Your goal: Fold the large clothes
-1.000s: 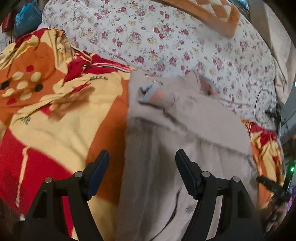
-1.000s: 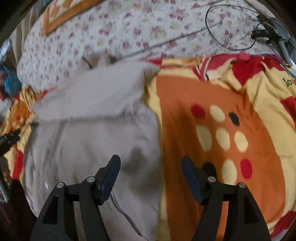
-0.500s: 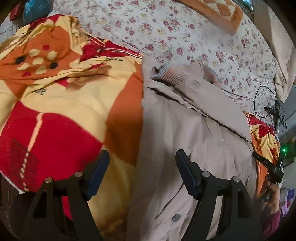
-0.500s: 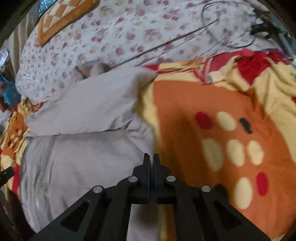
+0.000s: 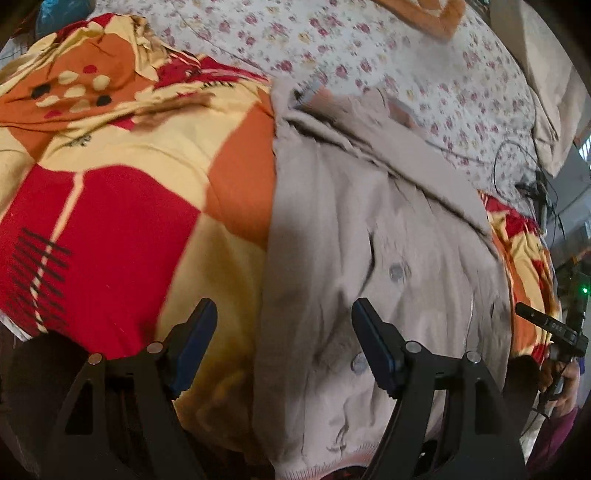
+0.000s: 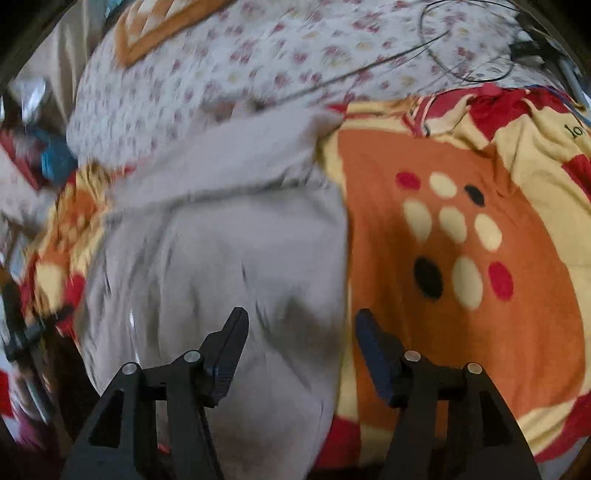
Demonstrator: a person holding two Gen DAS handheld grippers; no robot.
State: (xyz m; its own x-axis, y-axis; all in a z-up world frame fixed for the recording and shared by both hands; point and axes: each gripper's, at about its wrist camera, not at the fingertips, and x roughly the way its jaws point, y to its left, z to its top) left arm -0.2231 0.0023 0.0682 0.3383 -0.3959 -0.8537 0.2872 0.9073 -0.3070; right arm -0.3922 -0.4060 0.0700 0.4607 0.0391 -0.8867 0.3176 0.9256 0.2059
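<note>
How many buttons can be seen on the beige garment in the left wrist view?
2. One button sits mid-front on the beige garment; another button lies nearer the hem, beside the left gripper. More may be hidden by folds or the fingers.

Garment [image 5: 369,229] is plain beige-grey, with pale round grey buttons [image 5: 397,272] on its front and a striped blue/orange knit cuff [image 5: 314,96] at its far end. Blanket [image 5: 122,192] under the garment: blocks of red, orange and pale yellow; the red block left of the garment carries short black bars [image 5: 40,266] and a thin cream line. Right of the garment, an orange panel of the blanket [image 6: 461,240] shows cream, red and black oval spots. Sheet [image 5: 369,55] beyond the garment is white with small pink-red flowers. Cushion [image 6: 155,26] past the sheet is orange with a cream check. Both sets of fingers [image 5: 192,343] are black with dark blue pads.
</note>
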